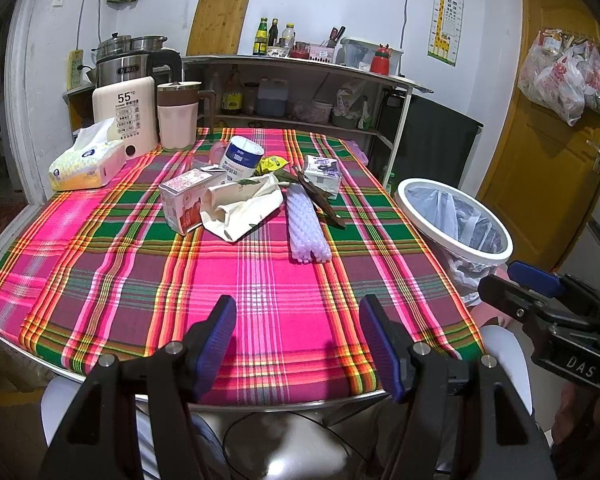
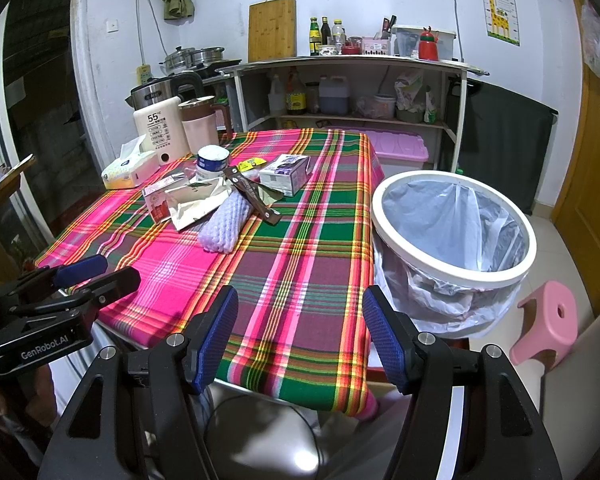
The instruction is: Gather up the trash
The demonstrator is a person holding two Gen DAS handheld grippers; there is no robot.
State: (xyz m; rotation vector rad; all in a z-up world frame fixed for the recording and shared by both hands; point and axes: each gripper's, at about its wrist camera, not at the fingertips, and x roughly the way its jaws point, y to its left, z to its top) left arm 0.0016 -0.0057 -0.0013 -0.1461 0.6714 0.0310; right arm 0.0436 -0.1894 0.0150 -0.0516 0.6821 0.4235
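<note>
Trash sits in one loose cluster toward the far half of the surface [image 1: 100, 264], which is covered in a pink, green and yellow plaid cloth. Counted from the left wrist view, the cluster holds one pink-and-white carton [image 1: 184, 202] at its nine o'clock side, one crumpled cream paper bag [image 1: 244, 208] just beside it, one lavender foam net sleeve [image 1: 306, 226] at six o'clock, one dark brown wrapper strip [image 1: 318, 198] lying across the sleeve's far end, one small white-and-purple box [image 1: 324, 172] at three o'clock, one yellow wrapper [image 1: 272, 164] and one white-and-blue canister [image 1: 240, 158] at twelve o'clock. Along the far left edge stand one tissue pack [image 1: 88, 164], one white appliance marked 55 [image 1: 126, 120] and one pink jug [image 1: 178, 120]. One white-rimmed bin [image 2: 456, 224] lined with a clear bag stands off the surface's right edge, at three o'clock from the cluster, with one pink stool [image 2: 548, 324] on the floor beyond it. Two grippers show: the left gripper [image 1: 298, 346] hovers over the near edge with its blue pads spread wide and nothing between them, and the right gripper [image 2: 300, 340] hangs over the near right corner, its pads likewise apart and empty.
</note>
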